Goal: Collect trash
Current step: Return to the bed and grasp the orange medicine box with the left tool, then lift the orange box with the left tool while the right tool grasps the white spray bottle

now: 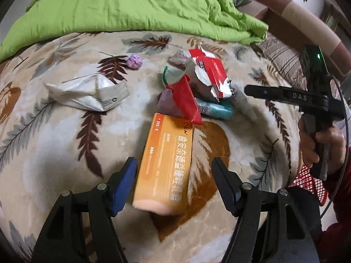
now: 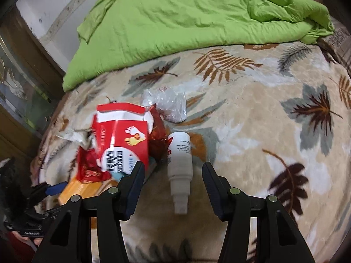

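orange box (image 1: 164,164) lying on the leaf-print blanket (image 1: 54,153), between the spread fingers of the left gripper (image 1: 174,165), no pad touching. white bottle (image 2: 180,166) likewise between the spread right gripper (image 2: 173,171), untouched; clear only from the right wrist. torn red carton (image 2: 122,138) just left of it. white pouch (image 1: 87,94), purple wad (image 1: 135,61) seen from left wrist only. green quilt (image 1: 131,4) behind.
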Action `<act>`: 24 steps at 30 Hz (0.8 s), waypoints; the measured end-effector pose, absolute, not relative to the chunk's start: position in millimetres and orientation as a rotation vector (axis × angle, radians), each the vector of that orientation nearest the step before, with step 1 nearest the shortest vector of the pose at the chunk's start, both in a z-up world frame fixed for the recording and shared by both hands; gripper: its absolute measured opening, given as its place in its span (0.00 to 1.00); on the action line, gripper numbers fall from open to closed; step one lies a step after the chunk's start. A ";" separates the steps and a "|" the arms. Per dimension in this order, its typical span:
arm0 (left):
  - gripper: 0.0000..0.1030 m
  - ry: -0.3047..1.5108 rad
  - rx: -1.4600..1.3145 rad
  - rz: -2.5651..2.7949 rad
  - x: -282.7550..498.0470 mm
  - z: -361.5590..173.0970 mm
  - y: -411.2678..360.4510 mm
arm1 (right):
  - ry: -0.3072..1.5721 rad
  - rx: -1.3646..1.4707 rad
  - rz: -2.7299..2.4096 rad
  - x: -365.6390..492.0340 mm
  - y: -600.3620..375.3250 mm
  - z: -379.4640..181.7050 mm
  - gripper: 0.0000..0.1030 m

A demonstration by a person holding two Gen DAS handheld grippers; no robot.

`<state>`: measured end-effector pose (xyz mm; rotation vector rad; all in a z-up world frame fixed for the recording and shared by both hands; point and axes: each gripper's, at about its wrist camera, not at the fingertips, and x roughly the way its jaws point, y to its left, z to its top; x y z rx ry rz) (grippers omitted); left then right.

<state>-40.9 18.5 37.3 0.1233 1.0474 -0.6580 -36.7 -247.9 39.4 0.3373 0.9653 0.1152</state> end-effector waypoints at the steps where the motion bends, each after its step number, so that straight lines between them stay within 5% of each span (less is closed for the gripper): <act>1: 0.67 1.056 0.142 -0.643 -39.4 34.1 16.3 | 0.972 0.328 0.111 -33.0 -246.9 36.4 0.57; 7: 0.52 1.074 0.188 -0.569 -30.0 21.9 3.5 | 1.051 0.304 0.091 -14.4 -239.8 11.4 0.33; 10: 0.45 1.077 0.181 -0.534 -27.6 20.7 0.6 | 1.031 0.272 0.069 -17.2 -235.2 11.2 0.31; 24: 0.44 0.847 0.010 -0.380 -89.3 71.4 15.2 | 0.787 0.326 0.089 -114.6 -207.5 79.3 0.31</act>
